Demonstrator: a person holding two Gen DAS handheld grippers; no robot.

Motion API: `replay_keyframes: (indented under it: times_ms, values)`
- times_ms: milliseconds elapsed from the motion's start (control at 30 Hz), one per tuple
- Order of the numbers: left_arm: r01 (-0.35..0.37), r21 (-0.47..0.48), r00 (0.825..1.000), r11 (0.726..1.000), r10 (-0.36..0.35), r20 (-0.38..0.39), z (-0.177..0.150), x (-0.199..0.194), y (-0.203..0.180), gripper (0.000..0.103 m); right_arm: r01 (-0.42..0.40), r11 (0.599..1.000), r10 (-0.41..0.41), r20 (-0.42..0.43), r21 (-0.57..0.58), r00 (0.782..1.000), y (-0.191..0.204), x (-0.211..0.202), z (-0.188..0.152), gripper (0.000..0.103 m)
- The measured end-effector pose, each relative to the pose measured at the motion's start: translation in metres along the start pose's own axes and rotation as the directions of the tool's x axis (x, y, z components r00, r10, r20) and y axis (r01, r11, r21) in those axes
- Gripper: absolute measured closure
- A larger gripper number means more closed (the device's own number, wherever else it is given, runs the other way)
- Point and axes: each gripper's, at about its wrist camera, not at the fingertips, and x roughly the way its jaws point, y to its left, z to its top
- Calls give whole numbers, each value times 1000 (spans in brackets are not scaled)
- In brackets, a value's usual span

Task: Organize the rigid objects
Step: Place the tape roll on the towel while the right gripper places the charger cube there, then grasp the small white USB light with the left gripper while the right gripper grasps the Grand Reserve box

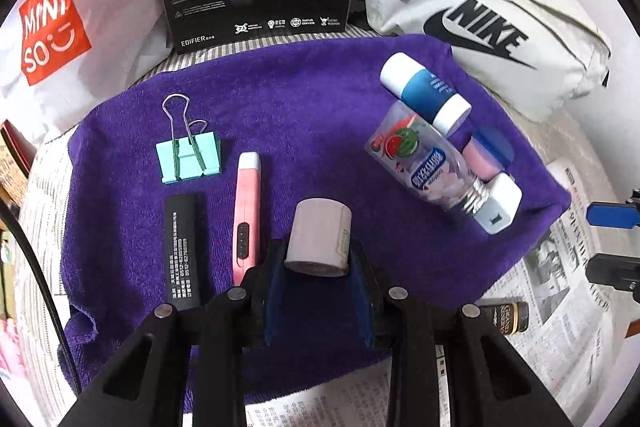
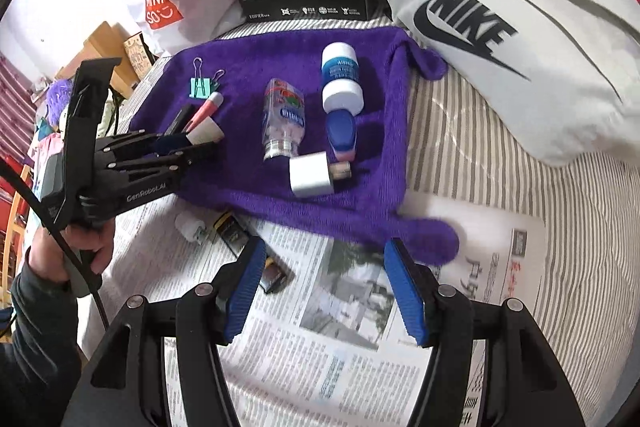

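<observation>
Holding a small white paper roll [image 1: 320, 237] between its blue pads, the left hand-held gripper [image 1: 318, 267] has its jaws drawn in against the roll's curved sides, just above the near edge of the purple towel [image 1: 304, 99]. The roll looks light and fairly stiff, though a wound paper core would likely dent under a hard squeeze, so a gentle grip across its width, as here, seems right.

Just left of this hand-held gripper lie a pink pen-shaped device [image 1: 247, 217] and a black bar [image 1: 181, 251], side by side; farther ahead of them sits a mint binder clip [image 1: 188, 159]. These appear rigid and light. The clip's wire loops would slip, so its flat body is the better hold.

Ahead and to the right, a clear candy bottle [image 1: 424, 163], a blue-and-white tube [image 1: 424, 93], a pink-and-blue eraser-like piece [image 1: 490, 151] and a white charger plug [image 1: 500, 205] crowd together, touching. The smooth bottle may roll or slide, so taking it across its middle seems safest.

The right hand-held gripper [image 2: 322, 293] hangs wide open and empty over newspaper [image 2: 360, 327], with the towel just ahead. To its left on the paper lie a small white adapter [image 2: 191, 227] and a dark gold-labelled tube [image 2: 234, 235].
</observation>
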Motion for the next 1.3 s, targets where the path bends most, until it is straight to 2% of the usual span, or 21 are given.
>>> replay_keyframes:
  times_ms: [133,200,267,367,533,600,667,800,933,1067,1300]
  values:
    - [-3,-16,1000,1000,3,-19,-1,-3,-1,73,-9,1000,9,-4,10,1000,-3,-4,-12,42]
    - [6,-33,999,999,-7,-32,-3,-6,1,69,-9,1000,9,-7,14,1000,-3,-7,-19,42]
    - [-14,-32,999,999,13,-35,-5,-8,0,64,-6,1000,6,-6,16,1000,-4,-10,-25,42]
    - [-31,-31,999,999,30,-26,-7,-18,-2,63,-12,1000,12,3,24,1000,-4,-17,-34,42]
    - [-30,-13,999,999,31,26,-20,-52,-11,59,-28,998,27,23,51,999,-8,-27,-50,41]
    - [-15,3,999,1000,15,50,-29,-65,-21,54,-31,997,30,27,66,999,-10,-29,-56,41]
    - [20,9,997,1000,-20,68,-40,-72,-29,45,-35,996,33,28,84,999,-12,-31,-64,41]
    - [23,22,997,999,-25,78,-56,-68,-44,45,-40,994,38,25,99,999,-12,-32,-76,41]
    - [27,24,999,999,-27,27,-65,-49,-51,45,-42,994,40,15,98,999,-8,-33,-86,41]
    - [-9,23,1000,1000,8,27,-67,-36,-55,45,-43,995,42,6,89,999,-5,-33,-91,40]
    - [-17,-3,1000,1000,17,14,-65,-22,-51,45,-40,995,41,-7,96,999,-9,-29,-95,40]
